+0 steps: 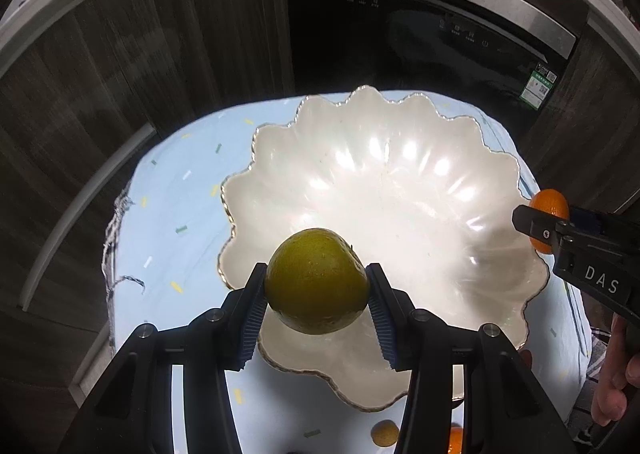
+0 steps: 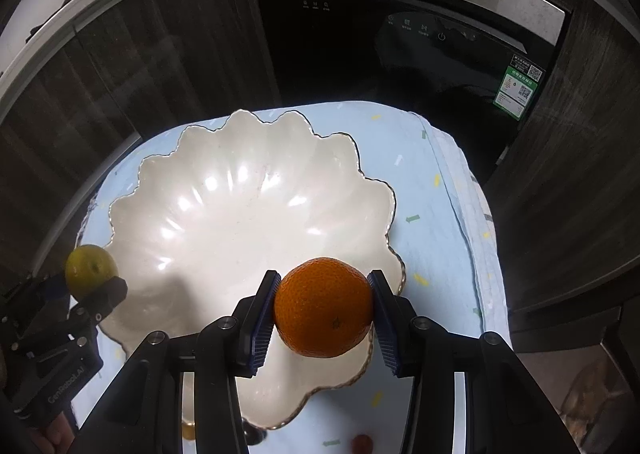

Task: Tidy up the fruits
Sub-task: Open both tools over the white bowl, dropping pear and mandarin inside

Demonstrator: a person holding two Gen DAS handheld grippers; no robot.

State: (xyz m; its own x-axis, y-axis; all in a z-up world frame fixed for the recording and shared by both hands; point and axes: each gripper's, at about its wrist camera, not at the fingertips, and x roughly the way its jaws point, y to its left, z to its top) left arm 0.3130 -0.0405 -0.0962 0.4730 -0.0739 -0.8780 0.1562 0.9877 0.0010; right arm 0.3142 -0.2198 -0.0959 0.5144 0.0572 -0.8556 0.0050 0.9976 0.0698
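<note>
A white scalloped bowl [image 1: 400,190] with a gold rim stands on a light blue cloth; its inside holds nothing. My left gripper [image 1: 316,286] is shut on a green citrus fruit [image 1: 316,280], held over the bowl's near left rim. My right gripper [image 2: 324,306] is shut on an orange [image 2: 324,306] over the bowl's [image 2: 224,214] near right rim. In the left wrist view the orange [image 1: 550,206] shows at the right edge in the right gripper. In the right wrist view the green fruit [image 2: 90,268] shows at the left in the left gripper.
The blue cloth [image 1: 176,210] covers a small table in front of dark wood cabinets [image 1: 120,66] and a black appliance door [image 1: 400,38]. Small fruits lie on the cloth near the front edge: a yellowish fruit [image 1: 385,433], an orange fruit [image 1: 456,440], and a reddish fruit [image 2: 362,444].
</note>
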